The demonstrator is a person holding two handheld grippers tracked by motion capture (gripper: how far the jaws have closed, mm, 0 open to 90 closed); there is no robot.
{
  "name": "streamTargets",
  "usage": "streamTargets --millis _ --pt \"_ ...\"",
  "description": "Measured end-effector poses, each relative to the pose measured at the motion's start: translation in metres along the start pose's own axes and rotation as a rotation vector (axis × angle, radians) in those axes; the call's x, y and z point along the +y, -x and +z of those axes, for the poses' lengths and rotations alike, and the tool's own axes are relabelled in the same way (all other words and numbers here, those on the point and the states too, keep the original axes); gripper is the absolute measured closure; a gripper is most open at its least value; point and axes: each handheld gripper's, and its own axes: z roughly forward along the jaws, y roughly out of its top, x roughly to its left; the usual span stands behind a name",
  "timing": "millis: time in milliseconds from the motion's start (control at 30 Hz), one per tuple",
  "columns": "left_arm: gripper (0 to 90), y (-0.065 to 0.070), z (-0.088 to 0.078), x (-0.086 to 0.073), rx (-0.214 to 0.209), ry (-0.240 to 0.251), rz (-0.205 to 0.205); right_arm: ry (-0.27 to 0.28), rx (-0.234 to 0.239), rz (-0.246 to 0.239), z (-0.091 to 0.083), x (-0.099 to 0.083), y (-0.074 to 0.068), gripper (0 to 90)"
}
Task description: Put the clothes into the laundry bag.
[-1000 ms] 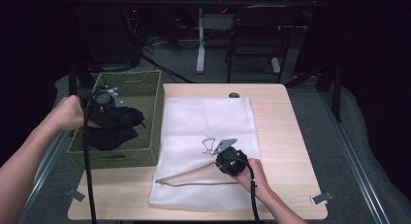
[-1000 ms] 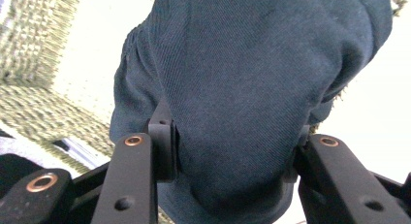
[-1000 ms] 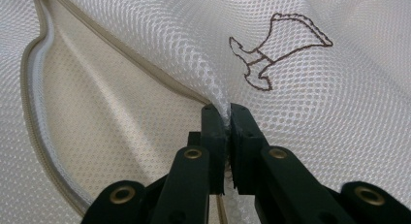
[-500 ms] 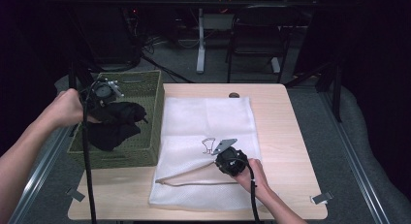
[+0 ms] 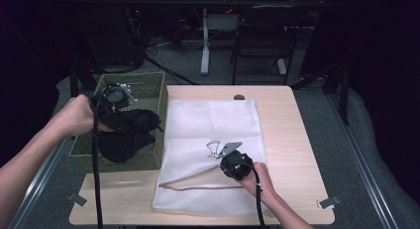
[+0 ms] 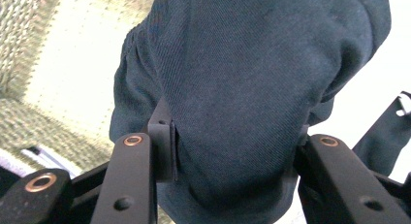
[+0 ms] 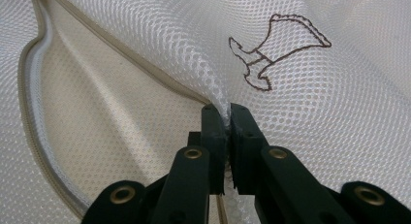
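A: How many things?

B: One dark garment [image 6: 252,98] clamped in the left hand-held gripper [image 5: 115,96], hanging beneath it over one green basket [image 5: 148,85]. One white mesh bag [image 5: 218,120] lies flat on the wooden tabletop [image 5: 297,154].

A: And the right hand-held gripper [image 7: 227,118]?

B: Jaws pinched tight on the bag's upper layer, beside its opening. Dark room, grey floor.

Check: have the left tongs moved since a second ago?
Yes. The left tongs, gripping the dark garment, rose toward the green basket's far rim.

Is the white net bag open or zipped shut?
Open: the right tool pinches the white net bag top layer up, showing a gap inside.
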Motion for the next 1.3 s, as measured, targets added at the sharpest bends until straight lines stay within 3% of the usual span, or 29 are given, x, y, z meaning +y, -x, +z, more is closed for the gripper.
streamTargets --millis 133,167,233,400,533,600,733,867,1000,1300 --pt "55.7 0.014 -0.001 0.007 -0.038 0.004 0.005 0.0 -0.001 -0.001 0.0 0.0 0.0 86.3" --pt "55.7 0.019 0.0 0.009 -0.044 -0.001 0.013 -0.006 -0.003 0.017 -0.001 0.0 -0.002 86.3" --pt "55.6 0.027 0.002 0.013 -0.059 -0.006 0.026 0.003 -0.001 0.0 0.0 0.0 0.0 86.3" --pt "55.6 0.046 0.009 0.023 -0.079 -0.008 0.065 0.0 -0.007 0.012 0.0 0.0 -0.001 86.4" --pt "55.6 0.059 0.014 0.03 -0.124 -0.019 0.11 0.0 -0.016 0.007 0.0 0.0 -0.001 87.2" --pt "55.6 0.067 0.02 0.032 -0.155 -0.002 0.108 -0.007 -0.027 0.024 0.0 0.001 -0.004 87.3" --pt "55.6 0.079 0.031 0.038 -0.182 -0.009 0.144 0.005 -0.034 0.007 0.0 0.002 -0.003 87.2" --pt "55.6 0.085 0.041 0.042 -0.206 -0.005 0.151 0.005 -0.03 0.022 0.0 0.001 -0.003 87.3" --pt "55.6 0.09 0.049 0.045 -0.223 -0.012 0.169 0.009 -0.033 0.005 0.0 0.001 -0.002 87.3" --pt "55.6 0.1 0.055 0.046 -0.238 0.001 0.189 0.019 -0.037 0.015 -0.001 0.001 -0.002 87.2"
